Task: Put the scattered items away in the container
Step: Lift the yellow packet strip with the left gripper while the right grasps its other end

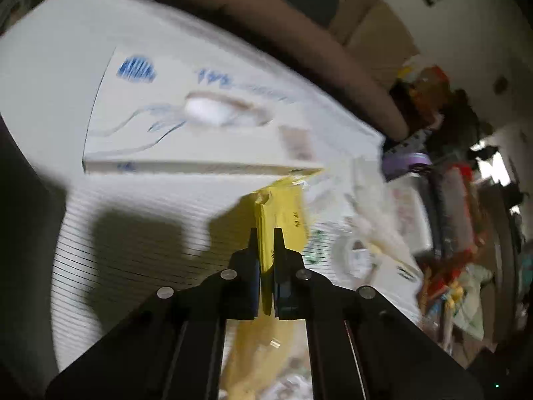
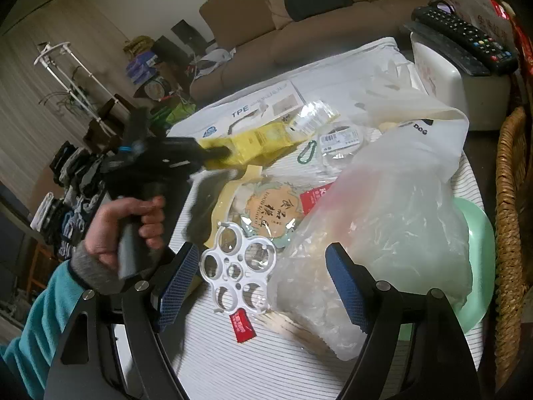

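My left gripper is shut on a yellow packet and holds it above the striped table, near a white TPE box. In the right wrist view the left gripper holds that yellow packet over the clutter. My right gripper is open and empty, low over a white ring-shaped plastic holder and a crumpled clear plastic bag. A mint green basin sits at the right, partly under the bag.
On the table lie a round snack pack, a red sachet, a green carabiner, a tape roll and a white bag. Remotes rest on a white box. A wicker basket stands at right.
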Demonstrator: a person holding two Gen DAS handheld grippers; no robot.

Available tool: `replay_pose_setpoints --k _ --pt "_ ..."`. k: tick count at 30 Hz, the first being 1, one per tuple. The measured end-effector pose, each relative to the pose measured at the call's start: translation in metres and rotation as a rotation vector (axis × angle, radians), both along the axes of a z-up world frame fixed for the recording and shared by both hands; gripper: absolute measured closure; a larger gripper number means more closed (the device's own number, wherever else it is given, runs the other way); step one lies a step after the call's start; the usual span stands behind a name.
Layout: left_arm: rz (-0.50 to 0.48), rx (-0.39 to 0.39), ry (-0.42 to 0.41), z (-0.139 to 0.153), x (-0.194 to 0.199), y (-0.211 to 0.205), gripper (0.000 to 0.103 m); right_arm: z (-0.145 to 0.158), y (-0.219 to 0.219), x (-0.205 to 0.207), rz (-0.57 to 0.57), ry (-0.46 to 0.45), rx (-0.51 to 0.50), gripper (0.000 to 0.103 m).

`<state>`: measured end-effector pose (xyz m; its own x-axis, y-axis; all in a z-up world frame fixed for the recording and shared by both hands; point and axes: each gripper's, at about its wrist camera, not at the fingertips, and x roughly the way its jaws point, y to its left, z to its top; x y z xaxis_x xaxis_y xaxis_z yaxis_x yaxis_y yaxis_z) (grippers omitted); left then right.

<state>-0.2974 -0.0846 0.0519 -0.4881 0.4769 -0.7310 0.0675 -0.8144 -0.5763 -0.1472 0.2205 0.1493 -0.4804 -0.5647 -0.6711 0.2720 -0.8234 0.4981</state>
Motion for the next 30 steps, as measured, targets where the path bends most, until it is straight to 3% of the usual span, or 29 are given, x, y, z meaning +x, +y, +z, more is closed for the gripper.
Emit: replay_pose_setpoints --k 8,16,22,30 --pt "-0.123 0.048 0.146 0.126 0.039 0.016 0.098 0.029 -0.018 0.010 0.035 0.088 -0.033 0.022" --pt "-0.208 0.072 0.287 0.265 0.111 0.021 0.098 0.078 -0.045 0.039 0.060 0.207 -0.115 0.022" --pt "-0.224 0.060 0.406 0.368 0.173 0.031 0.098 0.122 -0.051 0.065 -0.003 0.322 -0.036 0.021" --pt "-0.201 0.050 0.523 0.459 0.252 0.041 0.098 0.168 -0.090 0.120 0.089 0.434 -0.001 0.023"
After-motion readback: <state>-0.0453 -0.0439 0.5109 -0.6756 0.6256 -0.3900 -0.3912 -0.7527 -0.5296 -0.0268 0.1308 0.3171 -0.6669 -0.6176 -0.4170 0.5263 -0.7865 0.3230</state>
